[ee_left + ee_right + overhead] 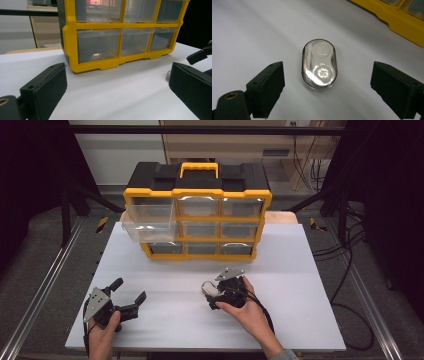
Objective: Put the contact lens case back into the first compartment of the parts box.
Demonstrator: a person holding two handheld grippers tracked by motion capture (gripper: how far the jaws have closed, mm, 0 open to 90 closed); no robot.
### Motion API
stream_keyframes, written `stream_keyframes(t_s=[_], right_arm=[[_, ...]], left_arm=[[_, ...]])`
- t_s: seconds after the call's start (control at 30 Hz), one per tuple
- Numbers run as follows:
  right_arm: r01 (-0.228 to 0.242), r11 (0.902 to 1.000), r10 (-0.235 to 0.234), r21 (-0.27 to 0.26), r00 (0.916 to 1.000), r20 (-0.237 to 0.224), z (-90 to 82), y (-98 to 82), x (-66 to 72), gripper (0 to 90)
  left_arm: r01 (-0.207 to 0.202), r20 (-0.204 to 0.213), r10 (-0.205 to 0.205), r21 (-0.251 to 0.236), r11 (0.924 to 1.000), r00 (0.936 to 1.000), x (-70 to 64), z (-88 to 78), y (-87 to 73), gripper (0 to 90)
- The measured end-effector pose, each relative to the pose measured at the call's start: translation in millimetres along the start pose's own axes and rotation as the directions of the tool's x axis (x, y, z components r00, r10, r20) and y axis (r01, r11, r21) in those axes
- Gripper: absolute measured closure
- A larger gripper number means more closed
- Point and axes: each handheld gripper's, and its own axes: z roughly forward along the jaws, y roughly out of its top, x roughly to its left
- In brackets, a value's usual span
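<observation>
My right gripper [327, 92] hangs open astride a clear case [319, 65]: light, slick, rigid by my reckoning. I'd pinch its long sides. Left gripper [117, 92] gapes empty.

We see our left gripper [131, 292] and right gripper [212, 299] built in black, each with blocky rectangular jaws showing small screw holes. A grey three-cornered plate tops each, black cable trails behind, and a grey-green sleeve cuff [286, 355] shows.
</observation>
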Motion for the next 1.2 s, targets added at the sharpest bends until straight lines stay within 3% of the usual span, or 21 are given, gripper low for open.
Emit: stream_keyframes(t_s=[0.37,0.5,0.73,0.9,1.2], right_arm=[[-0.030,0.9991,0.031,0.029,0.9993,-0.021,15.4,2.0,0.0,25.2],[-0.027,0.9991,0.028,0.033,0.9993,-0.023,20.5,2.2,0.0,30.8],[-0.004,0.9988,0.005,0.049,0.9998,-0.021,27.7,1.6,2.9,48.8],[0.012,0.9986,-0.011,0.051,0.9999,-0.010,27.9,0.9,5.3,49.0],[0.010,0.9991,-0.011,-0.042,0.9998,-0.019,18.0,7.7,8.7,49.1]], left_arm=[[-0.011,0.007,0.011,0.007,0.9999,0.9999,-1.2,2.1,-0.3,1.1],[-0.014,0.009,0.014,0.010,0.9998,0.9999,-1.5,2.5,-0.4,1.2],[-0.012,0.016,0.011,0.014,0.9998,0.9998,-2.8,3.9,-0.9,1.1],[-0.014,0.015,0.014,0.013,0.9998,0.9998,-3.5,3.5,-0.4,1.1],[0.000,-0.010,0.000,-0.019,0.9998,1.0000,-1.8,-2.7,1.8,1.2]])
